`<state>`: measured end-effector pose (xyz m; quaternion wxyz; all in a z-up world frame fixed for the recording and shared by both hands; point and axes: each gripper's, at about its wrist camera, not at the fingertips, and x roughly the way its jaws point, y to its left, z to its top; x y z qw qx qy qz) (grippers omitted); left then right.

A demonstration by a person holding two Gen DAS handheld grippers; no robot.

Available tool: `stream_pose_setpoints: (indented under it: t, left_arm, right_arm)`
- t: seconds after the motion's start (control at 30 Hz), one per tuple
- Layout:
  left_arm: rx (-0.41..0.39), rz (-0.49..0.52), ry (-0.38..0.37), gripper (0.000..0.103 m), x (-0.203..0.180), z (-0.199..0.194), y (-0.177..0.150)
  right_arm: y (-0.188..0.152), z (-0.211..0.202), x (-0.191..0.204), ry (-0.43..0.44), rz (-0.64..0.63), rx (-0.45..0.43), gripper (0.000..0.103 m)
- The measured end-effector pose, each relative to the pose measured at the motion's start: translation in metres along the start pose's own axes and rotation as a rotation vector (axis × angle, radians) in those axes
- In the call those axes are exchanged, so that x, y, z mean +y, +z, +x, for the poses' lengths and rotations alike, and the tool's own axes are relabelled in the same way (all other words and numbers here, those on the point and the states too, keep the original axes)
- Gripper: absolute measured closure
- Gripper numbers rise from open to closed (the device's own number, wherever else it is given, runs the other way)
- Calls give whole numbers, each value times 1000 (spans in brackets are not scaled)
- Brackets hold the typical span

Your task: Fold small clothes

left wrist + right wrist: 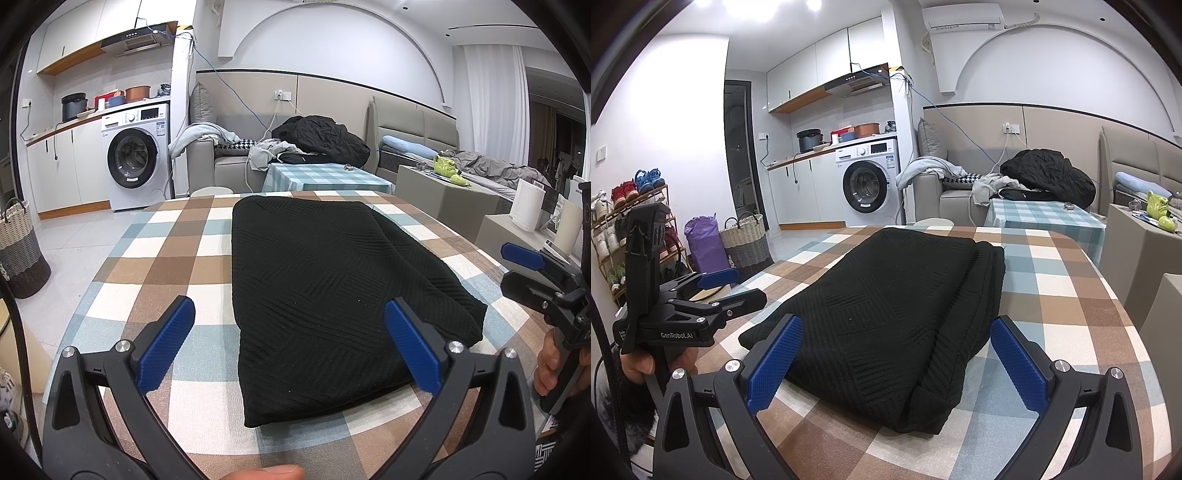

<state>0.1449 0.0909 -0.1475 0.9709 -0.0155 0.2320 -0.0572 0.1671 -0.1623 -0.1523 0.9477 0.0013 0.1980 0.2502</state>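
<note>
Folded black garment [332,288] lying centre frame on the checked counter [155,266], left tool [288,343] spread wide (nothing between its pads) at lower frame, right tool [892,358] likewise spread, empty

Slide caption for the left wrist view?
Open left gripper hovers over folded black knit garment on checked tablecloth; right gripper alongside.

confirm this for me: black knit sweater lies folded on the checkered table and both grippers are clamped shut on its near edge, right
Not quite. The black knit sweater does lie folded on the checkered table, but neither gripper is clamped on it. The left gripper and the right gripper both stand wide open at its near edge, holding nothing, as each wrist view shows.
</note>
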Motion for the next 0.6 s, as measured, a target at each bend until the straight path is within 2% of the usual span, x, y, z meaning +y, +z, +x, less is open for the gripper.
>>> stream_pose_setpoints:
  t: [0.6]
  left_arm:
    - [-3, 2, -2, 1, 0, 0, 0]
  right_arm:
    - [0, 0, 0, 0, 0, 2, 0]
